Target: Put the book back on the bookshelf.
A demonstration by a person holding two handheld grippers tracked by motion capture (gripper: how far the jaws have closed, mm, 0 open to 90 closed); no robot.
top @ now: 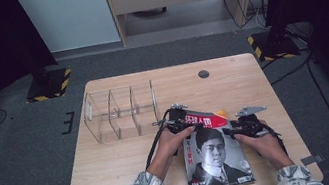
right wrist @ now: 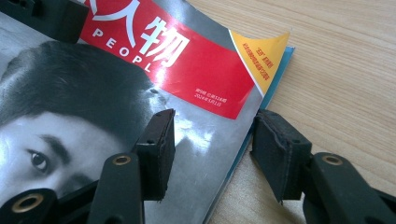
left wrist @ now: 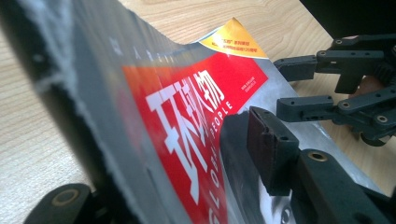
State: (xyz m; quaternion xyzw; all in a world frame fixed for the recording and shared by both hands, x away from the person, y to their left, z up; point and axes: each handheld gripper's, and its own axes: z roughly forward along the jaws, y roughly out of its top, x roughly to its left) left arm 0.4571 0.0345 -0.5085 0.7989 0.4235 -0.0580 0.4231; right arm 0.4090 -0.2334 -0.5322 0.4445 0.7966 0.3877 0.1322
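A magazine (top: 216,157) with a black-and-white portrait and a red title band lies on the wooden table (top: 114,167), near its front edge. My left gripper (top: 189,126) is at the magazine's upper left corner. In the left gripper view the raised spine edge of the magazine (left wrist: 140,116) runs between the wide-set jaws of that gripper (left wrist: 173,149); one pad (left wrist: 268,149) stands over the cover, and the other jaw is mostly hidden behind the edge. My right gripper (top: 228,132) straddles the magazine's right edge (right wrist: 243,140). This gripper (right wrist: 210,144) is open, with one pad above the cover and the other above bare wood.
A clear acrylic organiser (top: 121,112) with three compartments stands at the table's back left. A small dark grommet (top: 204,73) sits near the far edge. The right gripper (left wrist: 336,88) shows across the cover in the left gripper view. Dark stands flank the table on the floor.
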